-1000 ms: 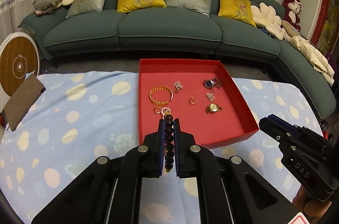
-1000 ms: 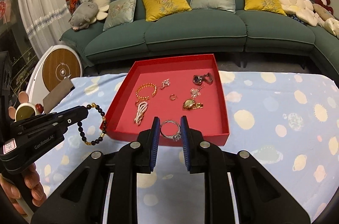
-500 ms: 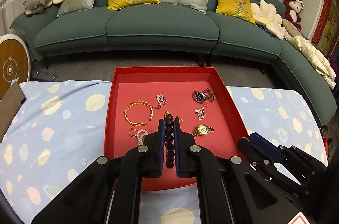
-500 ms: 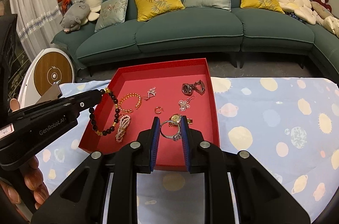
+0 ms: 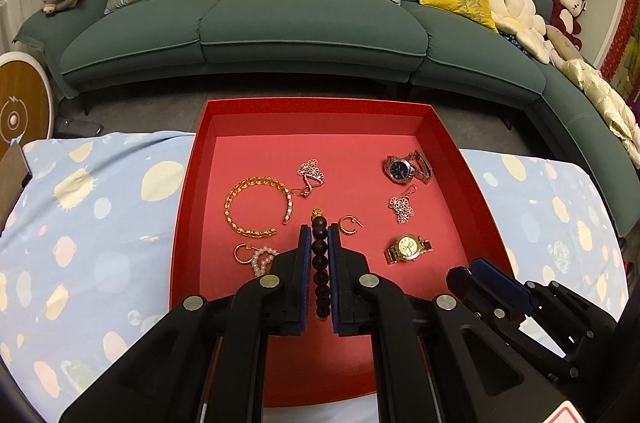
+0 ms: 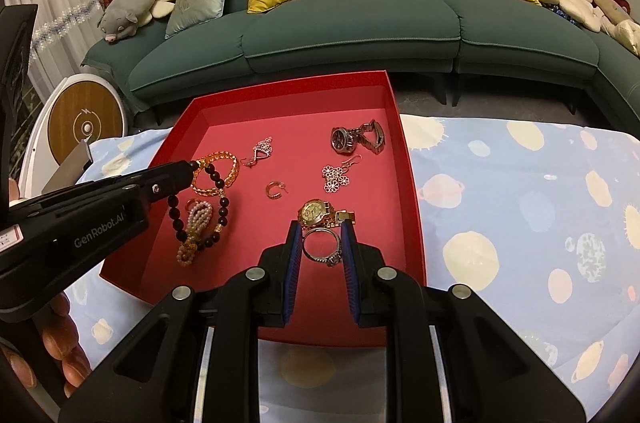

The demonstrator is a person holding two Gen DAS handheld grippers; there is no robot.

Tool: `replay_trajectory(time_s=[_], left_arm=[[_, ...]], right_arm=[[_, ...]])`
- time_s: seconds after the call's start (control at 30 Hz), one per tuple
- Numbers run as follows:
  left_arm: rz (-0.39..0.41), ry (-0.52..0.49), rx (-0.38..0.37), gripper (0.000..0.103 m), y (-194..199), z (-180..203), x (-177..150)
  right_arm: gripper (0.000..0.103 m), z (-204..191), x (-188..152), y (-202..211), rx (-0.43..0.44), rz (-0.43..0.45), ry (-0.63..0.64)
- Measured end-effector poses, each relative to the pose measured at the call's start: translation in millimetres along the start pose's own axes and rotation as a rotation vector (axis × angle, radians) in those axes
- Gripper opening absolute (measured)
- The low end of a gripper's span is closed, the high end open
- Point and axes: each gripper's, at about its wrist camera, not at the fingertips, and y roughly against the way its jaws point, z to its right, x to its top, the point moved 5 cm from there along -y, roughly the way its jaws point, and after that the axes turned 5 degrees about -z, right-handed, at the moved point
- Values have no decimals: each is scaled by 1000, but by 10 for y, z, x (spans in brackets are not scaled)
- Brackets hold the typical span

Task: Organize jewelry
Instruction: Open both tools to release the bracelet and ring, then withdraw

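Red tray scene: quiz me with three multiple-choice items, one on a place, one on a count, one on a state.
1. Where does the gold watch lie?
A. on the blue cloth
B. in the red tray
C. on the sofa

2. How many wristwatches are in the tray?
A. one
B. two
C. four

3. What is the right gripper doing?
A. shut on the silver ring
B. open and empty
C. holding a pearl strand

Answers:
1 B, the watch rests on the tray floor.
2 B, the gold one and a silver watch.
3 A, its pads press the ring on both sides.
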Motion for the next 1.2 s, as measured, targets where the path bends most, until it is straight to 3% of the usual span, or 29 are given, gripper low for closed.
replay_trajectory(time_s=[0.1,0.23,0.6,0.73,1.2], left_arm=[[7,-10,11,12,-12,-7,-4],[21,-6,15,28,47,-27,-4],[54,-40,27,28,411,57,-101],[60,-34,37,28,542,41,-161],[44,35,119,28,801,-403,-547]], right_arm=[[20,-8,3,-17,5,0,9],[21,-12,24,29,2,15,4],[22,-92,7,401,23,62,-13],[34,-120,-22,577,15,95,-21],[34,-140,-144,907,-38,113,-79]])
